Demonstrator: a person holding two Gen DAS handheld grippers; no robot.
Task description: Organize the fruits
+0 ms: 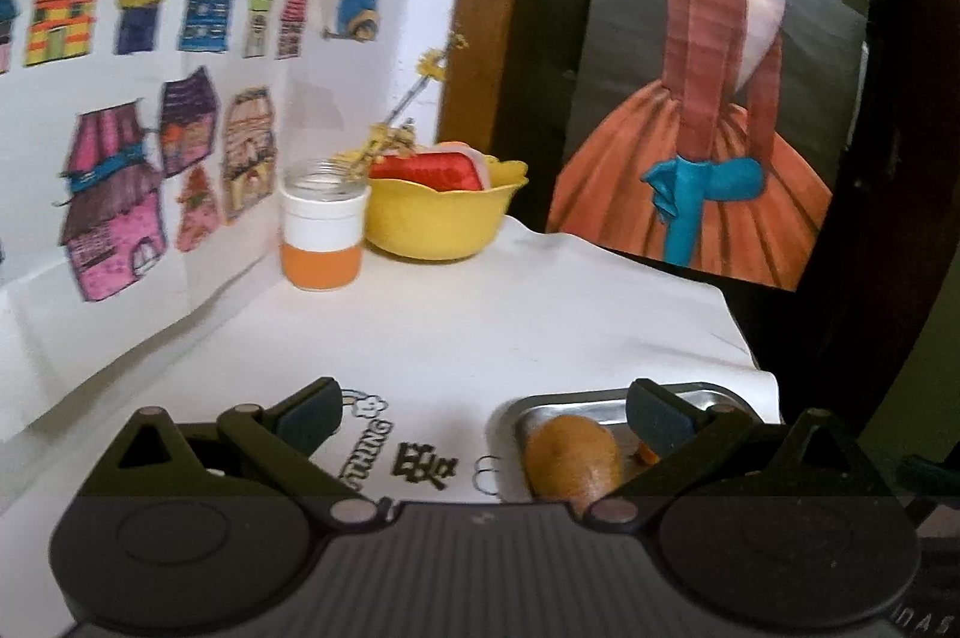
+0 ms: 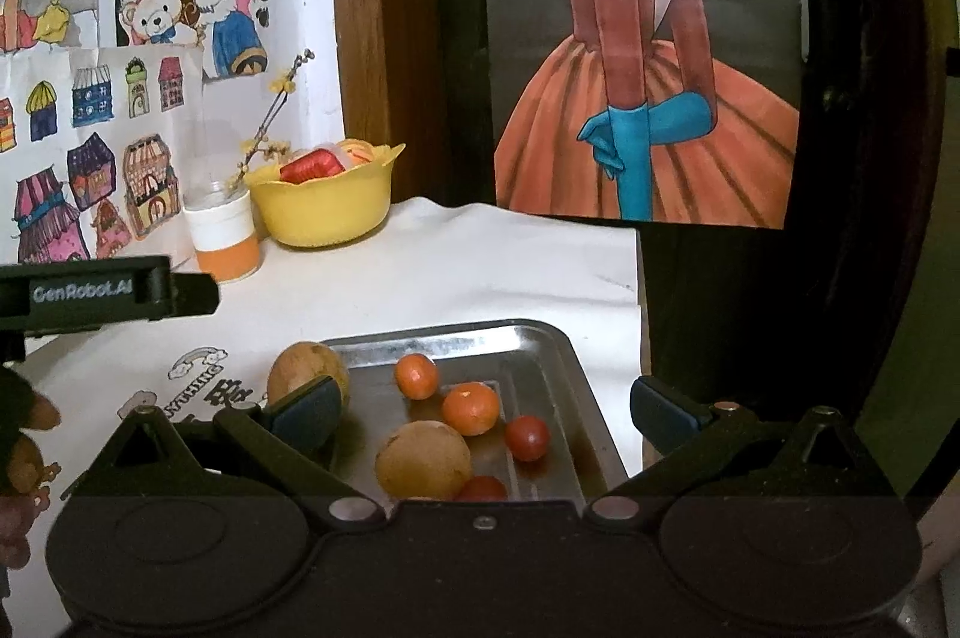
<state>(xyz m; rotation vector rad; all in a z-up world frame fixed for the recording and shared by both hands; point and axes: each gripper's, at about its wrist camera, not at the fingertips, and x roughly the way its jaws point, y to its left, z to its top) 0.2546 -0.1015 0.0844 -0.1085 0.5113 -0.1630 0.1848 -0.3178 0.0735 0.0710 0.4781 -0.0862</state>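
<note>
Across the lower half of both views lies the white printed tablecloth [image 2: 456,272], and its loose folds could slide if I drag anything over them. At the lower centre of the right wrist view sits the shallow rectangular metal tray [image 2: 558,356], close to the cloth's right edge; a hard nudge might push it toward that edge. The scalloped yellow plastic bowl [image 2: 324,212], already holding red and pale pieces, stands well apart at centre left, so any carry there is long. Both brown oval kiwis lie in the tray: one [image 2: 423,458] at bottom centre, the other [image 2: 306,377] against the tray's left rim. They would roll if clipped. The two small round oranges [image 2: 471,407] and the red cherry tomatoes [image 2: 527,437] are smooth (likely to squirt out of a pinch). My right gripper [image 2: 480,410] has its jaws spread wide over the tray, holding nothing; my left gripper [image 1: 483,419] likewise gapes empty over the cloth.
</note>
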